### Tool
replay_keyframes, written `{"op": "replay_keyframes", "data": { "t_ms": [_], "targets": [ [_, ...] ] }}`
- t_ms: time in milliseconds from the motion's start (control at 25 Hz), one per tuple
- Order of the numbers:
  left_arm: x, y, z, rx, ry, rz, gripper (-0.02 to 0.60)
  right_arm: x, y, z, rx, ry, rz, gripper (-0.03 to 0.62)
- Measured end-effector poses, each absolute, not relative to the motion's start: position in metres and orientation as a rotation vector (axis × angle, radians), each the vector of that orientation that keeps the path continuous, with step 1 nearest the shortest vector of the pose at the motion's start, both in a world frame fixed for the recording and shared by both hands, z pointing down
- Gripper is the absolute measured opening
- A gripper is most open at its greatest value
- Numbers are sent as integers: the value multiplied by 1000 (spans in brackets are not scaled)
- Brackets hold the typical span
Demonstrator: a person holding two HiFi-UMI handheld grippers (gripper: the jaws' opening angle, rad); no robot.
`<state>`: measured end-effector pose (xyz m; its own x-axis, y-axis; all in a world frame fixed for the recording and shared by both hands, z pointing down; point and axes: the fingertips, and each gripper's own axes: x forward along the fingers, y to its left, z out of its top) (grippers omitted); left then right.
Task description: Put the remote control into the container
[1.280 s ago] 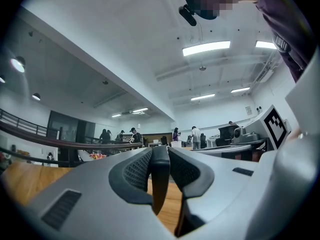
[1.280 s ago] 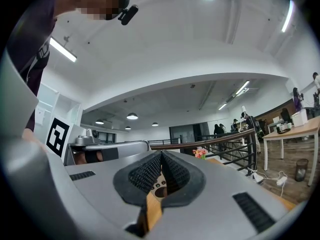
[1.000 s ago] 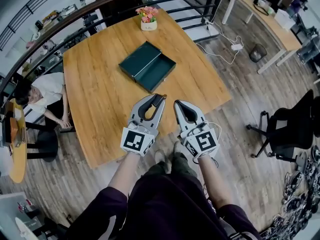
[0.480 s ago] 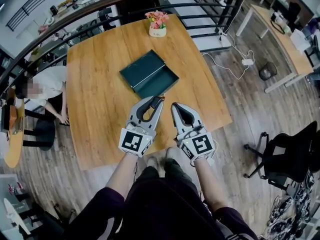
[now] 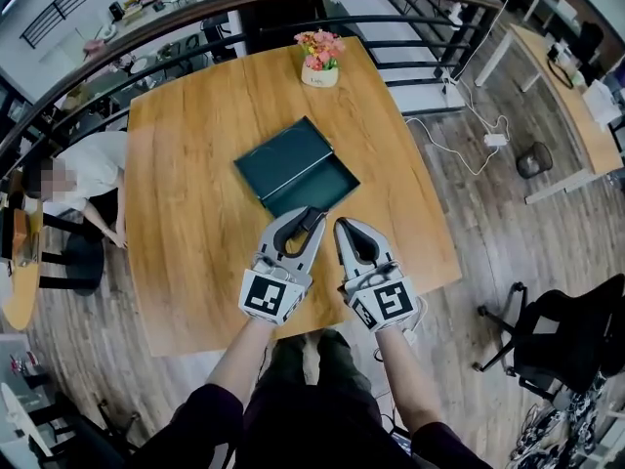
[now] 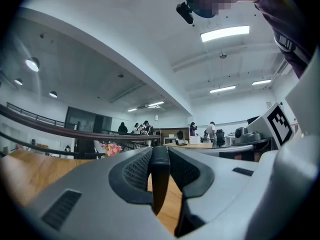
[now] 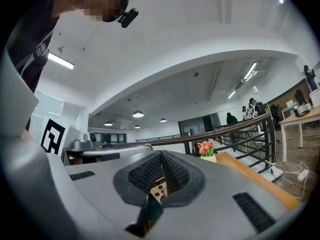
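The remote control (image 6: 160, 184) is a slim dark bar seen edge-on, pinched between the pads of my left gripper (image 6: 160, 156). In the head view the left gripper (image 5: 314, 216) hovers over the wooden table (image 5: 195, 213), its tips at the near edge of the open dark green container (image 5: 314, 186), whose lid (image 5: 281, 150) lies flat beside it. The remote's dark end (image 5: 309, 222) shows between the tips. My right gripper (image 5: 341, 226) sits just to the right, shut with nothing in it. In the right gripper view its pads (image 7: 150, 174) meet.
A white pot of pink flowers (image 5: 319, 70) stands at the table's far edge. A curved railing (image 5: 146, 37) runs behind the table. A person (image 5: 73, 179) sits at the left. A black office chair (image 5: 576, 330) stands on the floor at the right.
The table and container have slid lower and nearer in the head view. Both grippers keep the same stance, side by side at the container's near edge, the remote still held.
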<state>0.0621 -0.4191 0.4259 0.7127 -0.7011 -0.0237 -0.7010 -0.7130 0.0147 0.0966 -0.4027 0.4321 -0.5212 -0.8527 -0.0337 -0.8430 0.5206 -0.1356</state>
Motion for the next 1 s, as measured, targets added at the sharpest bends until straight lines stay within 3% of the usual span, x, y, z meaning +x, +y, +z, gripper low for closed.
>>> {"op": "replay_keyframes", "data": {
  "t_ms": [520,1000],
  "targets": [
    [53,-496,501,2797,-1142,-58,101,93,-472,517,-1583,2630,-313,18],
    [35,-541,547,2296,-1345,-438,101,108,-482,535,-1617,2634,-373,18]
  ]
}}
